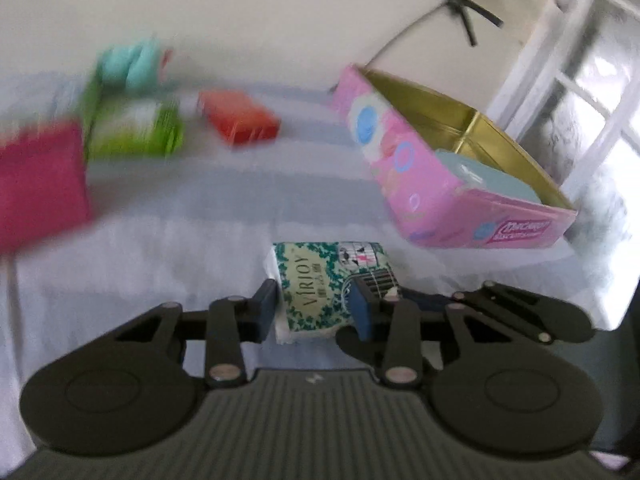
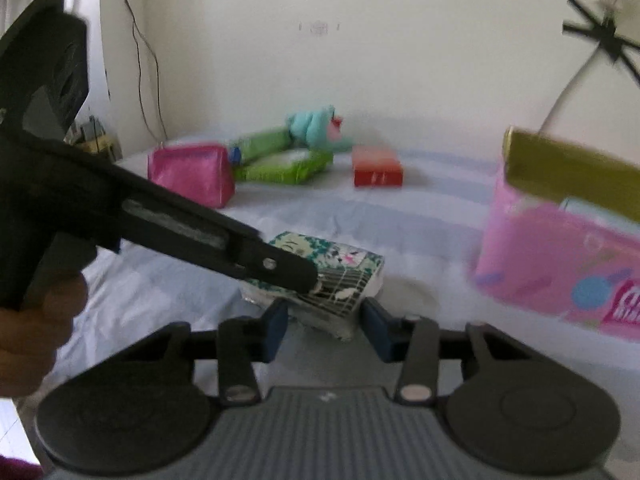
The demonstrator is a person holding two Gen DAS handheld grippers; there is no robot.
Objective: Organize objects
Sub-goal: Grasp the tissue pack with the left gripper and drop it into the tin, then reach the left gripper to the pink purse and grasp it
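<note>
- Green-and-white printed plastic wraps the Virjoy tissue pack (image 1: 328,288), which sits pinched between the jaws of the left gripper (image 1: 316,308), closed on its two sides near one end.
- That grip looks meant for carrying the pack across to the pink box (image 1: 420,176), open-topped with a gold lining, which stands near on the same surface and already holds a pale blue item (image 1: 492,176).
- From the other side, the right gripper (image 2: 324,320) hangs just short of the same pack (image 2: 340,280), jaws parted and holding nothing.
- Farther back lie a magenta pouch (image 2: 192,172), green packets (image 2: 288,164), a red box (image 2: 376,168) and a teal soft toy (image 2: 316,124), apparently waiting their turn.
- Everything rests on a bench (image 1: 160,240) draped in pale, faintly striped cloth, against a cream wall (image 2: 320,60); a white-framed window (image 1: 580,100) is alongside.
</note>
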